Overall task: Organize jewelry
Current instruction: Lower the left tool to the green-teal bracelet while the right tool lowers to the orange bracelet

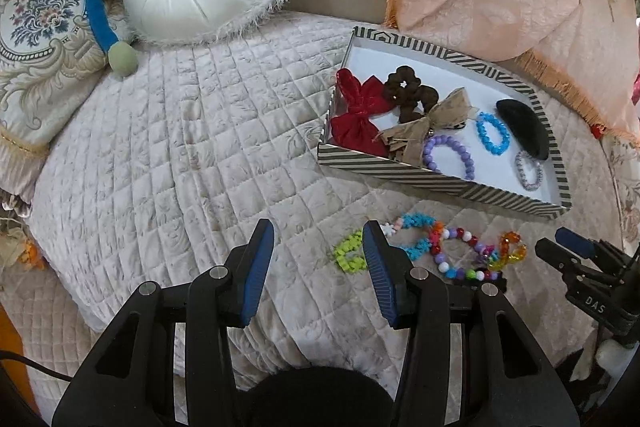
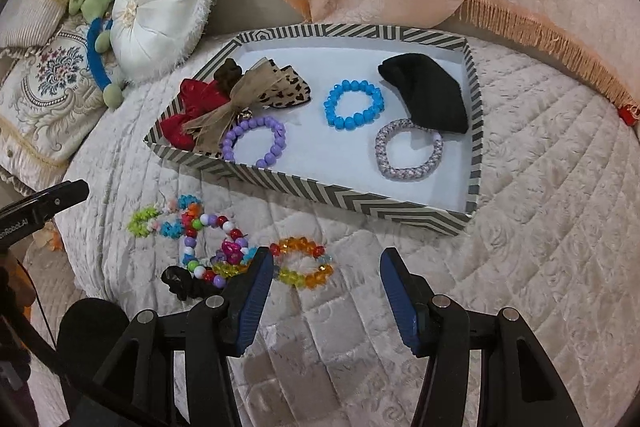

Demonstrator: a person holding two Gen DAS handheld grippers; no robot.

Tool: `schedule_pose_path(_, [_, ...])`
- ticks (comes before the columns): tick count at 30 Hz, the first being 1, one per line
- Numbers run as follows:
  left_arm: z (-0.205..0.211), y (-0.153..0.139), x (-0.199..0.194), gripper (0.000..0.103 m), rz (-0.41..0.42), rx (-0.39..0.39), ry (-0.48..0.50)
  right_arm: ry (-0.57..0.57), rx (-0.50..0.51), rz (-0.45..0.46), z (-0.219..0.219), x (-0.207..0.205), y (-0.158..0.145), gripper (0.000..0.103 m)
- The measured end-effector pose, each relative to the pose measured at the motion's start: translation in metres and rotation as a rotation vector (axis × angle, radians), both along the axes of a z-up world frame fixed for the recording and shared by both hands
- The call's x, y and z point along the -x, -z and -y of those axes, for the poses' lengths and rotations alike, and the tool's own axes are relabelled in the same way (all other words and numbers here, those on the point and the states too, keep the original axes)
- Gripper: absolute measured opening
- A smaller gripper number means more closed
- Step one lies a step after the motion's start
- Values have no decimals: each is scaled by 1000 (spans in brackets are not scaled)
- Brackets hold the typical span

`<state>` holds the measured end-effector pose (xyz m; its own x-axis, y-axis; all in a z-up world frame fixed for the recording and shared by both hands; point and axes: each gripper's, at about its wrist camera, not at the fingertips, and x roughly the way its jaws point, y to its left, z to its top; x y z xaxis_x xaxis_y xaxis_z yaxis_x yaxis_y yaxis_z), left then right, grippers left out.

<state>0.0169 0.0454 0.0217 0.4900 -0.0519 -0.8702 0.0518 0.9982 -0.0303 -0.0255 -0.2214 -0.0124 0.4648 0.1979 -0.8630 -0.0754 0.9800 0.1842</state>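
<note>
both claws, left claw (image 1: pixel 319 233) and right claw (image 2: pixel 327 261), are hanging open and empty over the tangled bracelets (image 2: pixel 224 247), risking lifting several together.

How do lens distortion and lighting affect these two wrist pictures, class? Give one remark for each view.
Left wrist view: fisheye bends the striped tray and the quilted cover; black corners frame the picture, and the light is soft and even. Right wrist view: the same curving shows on the tray's rim; the loose bead bracelets cast only faint shadows, and the picture stays sharp, without glare.
</note>
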Motion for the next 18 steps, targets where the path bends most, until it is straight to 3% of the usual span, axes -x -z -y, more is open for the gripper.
schedule_pose_path(13, [4,16,-10,46,-39,-23,33,-1,12,-25,1,-8,14,54])
schedule_pose_path(18, [4,25,-18,46,-85,28,79,4,21,-34,3,-10,21,54])
